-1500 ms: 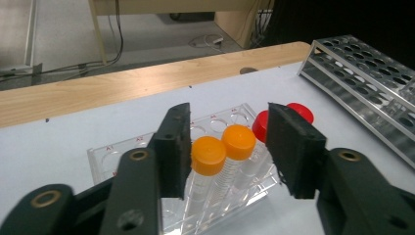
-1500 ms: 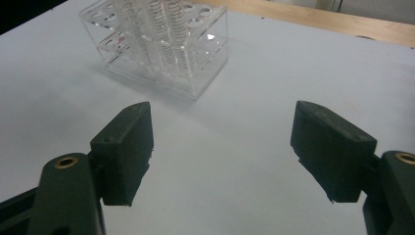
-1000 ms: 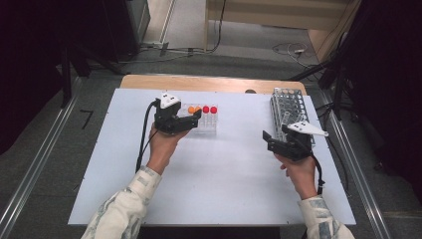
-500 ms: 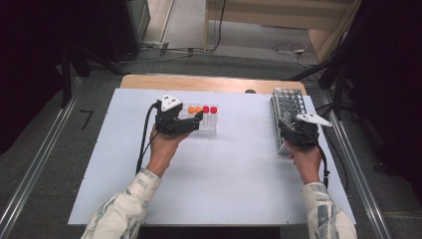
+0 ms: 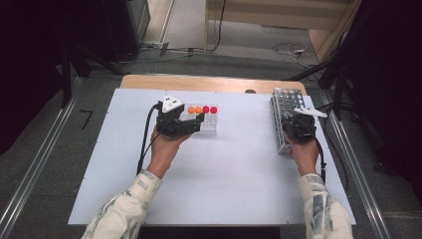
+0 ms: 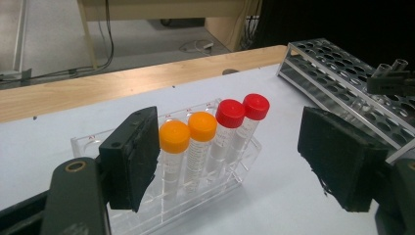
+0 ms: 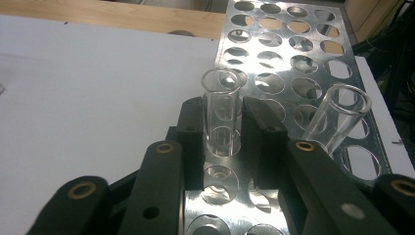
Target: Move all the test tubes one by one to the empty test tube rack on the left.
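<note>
Counted two racks on the table (image 5: 209, 189): a clear plastic rack (image 6: 147, 215) toward the far edge, left of centre, and a metal rack (image 5: 284, 107) along the right edge, reaching to the far right corner. Clear rack held four capped tubes in one row: two orange-capped tubes (image 6: 188, 142), then two red-capped tubes (image 6: 242, 115). Metal rack held two open glass tubes: one upright glass tube (image 7: 222, 110) and one leaning glass tube (image 7: 337, 117) just to its right in the right gripper view.

Near half of the table lay bare between the two forearms; wide room there. Far edge met a wooden strip (image 5: 209, 83).

Right gripper (image 7: 223, 132) had just been closing; its jaws pressed on both sides of the upright glass tube, which stood in a hole of the metal rack. Tube was clear, uncapped, round-rimmed.

Left gripper (image 6: 230, 161) sat with jaws spread wide, one pad (image 6: 134, 156) just beside the nearest orange cap, gripping nothing.
</note>
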Demonstrator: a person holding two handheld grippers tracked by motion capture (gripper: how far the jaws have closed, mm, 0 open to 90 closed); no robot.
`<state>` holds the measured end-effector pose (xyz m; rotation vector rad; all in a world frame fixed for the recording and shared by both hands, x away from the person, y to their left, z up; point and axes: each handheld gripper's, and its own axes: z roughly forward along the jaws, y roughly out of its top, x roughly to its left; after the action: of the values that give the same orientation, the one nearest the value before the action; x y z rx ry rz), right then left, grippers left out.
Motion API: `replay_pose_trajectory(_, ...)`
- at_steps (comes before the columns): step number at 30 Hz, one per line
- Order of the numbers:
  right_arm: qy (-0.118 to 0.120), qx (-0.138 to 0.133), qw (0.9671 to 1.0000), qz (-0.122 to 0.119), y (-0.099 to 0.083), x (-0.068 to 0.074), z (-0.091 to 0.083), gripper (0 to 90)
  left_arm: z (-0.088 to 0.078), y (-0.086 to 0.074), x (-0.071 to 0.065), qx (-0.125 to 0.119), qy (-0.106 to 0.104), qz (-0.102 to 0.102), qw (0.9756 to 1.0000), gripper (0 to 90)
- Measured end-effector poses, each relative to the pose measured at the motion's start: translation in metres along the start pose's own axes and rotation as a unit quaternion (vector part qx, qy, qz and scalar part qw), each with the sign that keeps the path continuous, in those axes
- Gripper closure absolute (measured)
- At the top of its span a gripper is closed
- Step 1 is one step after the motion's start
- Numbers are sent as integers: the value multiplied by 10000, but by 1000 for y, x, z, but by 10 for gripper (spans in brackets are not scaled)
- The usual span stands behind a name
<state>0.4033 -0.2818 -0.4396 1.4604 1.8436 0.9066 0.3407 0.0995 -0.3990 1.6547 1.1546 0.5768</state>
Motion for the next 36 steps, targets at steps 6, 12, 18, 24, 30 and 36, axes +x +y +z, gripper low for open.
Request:
replay_pose_trajectory(6, -23, 85, 9999, -73, 2, 0, 3, 719, -1, -1, 1, -12, -3, -30, 10000, 241)
replay_pose_trajectory(12, -54, 50, 9999, -143, 2, 0, 2, 731, -3, 0, 1, -32, -15, -24, 10000, 242)
replay_pose_trajectory(18, -80, -170, 9997, -156, 6, 2, -7, 734, -5, 0, 2, -51, -6, -52, 10000, 243)
replay_pose_trajectory(24, -54, -423, 9989, -172, 17, 1, -22, 735, -5, 1, 2, -73, -2, -64, 10000, 243)
replay_pose_trajectory(30, -27, -725, 9969, -294, 25, 3, -43, 735, -6, 1, 3, -22, 56, -70, 10000, 235)
replay_pose_trajectory(36, 140, -908, 9952, -333, 30, 5, -63, 735, -6, 1, 2, -35, 69, -71, 9999, 236)
